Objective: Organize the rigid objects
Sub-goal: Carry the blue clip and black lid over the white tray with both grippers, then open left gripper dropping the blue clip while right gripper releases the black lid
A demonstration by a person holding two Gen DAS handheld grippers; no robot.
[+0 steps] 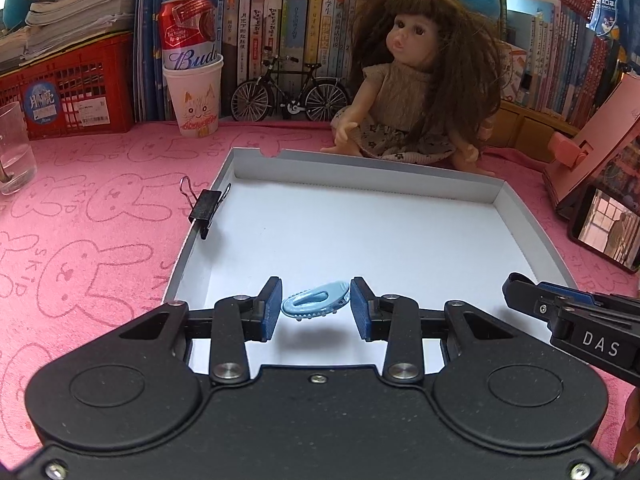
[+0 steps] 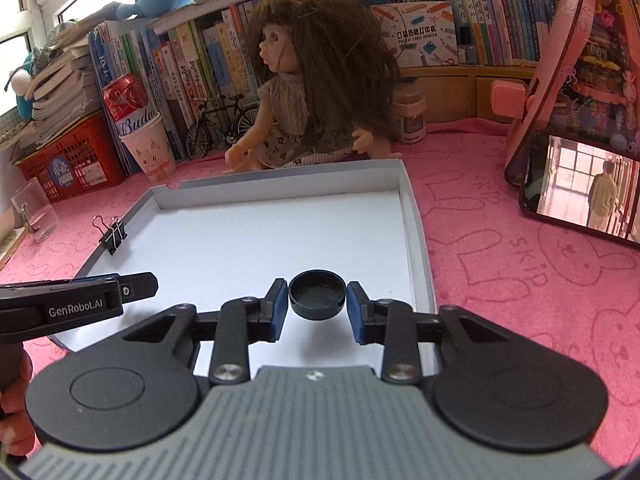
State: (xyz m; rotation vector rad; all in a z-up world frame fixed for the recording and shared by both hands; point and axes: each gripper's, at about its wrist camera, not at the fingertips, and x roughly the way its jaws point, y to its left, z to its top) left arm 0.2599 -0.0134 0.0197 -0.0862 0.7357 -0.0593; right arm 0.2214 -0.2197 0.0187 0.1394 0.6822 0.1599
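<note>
A shallow white box lid (image 1: 400, 184) lies on the pink cloth; it also shows in the right wrist view (image 2: 280, 188). My left gripper (image 1: 316, 308) is shut on a light blue hair clip (image 1: 316, 304) and holds it a little above the lid's near part, with a shadow under it. My right gripper (image 2: 317, 306) is shut on a round black cap (image 2: 317, 294), hollow side up, over the lid's near right corner. A black binder clip (image 1: 206, 206) is clamped on the lid's left wall, seen too in the right wrist view (image 2: 113, 236).
A doll (image 1: 416, 88) sits behind the lid. A paper cup with a red can (image 1: 192, 92), a toy bicycle (image 1: 288, 92) and a red crate (image 1: 68, 92) stand at the back by the books. A glass (image 1: 14, 152) stands left, a phone (image 2: 584, 192) and pink stand right.
</note>
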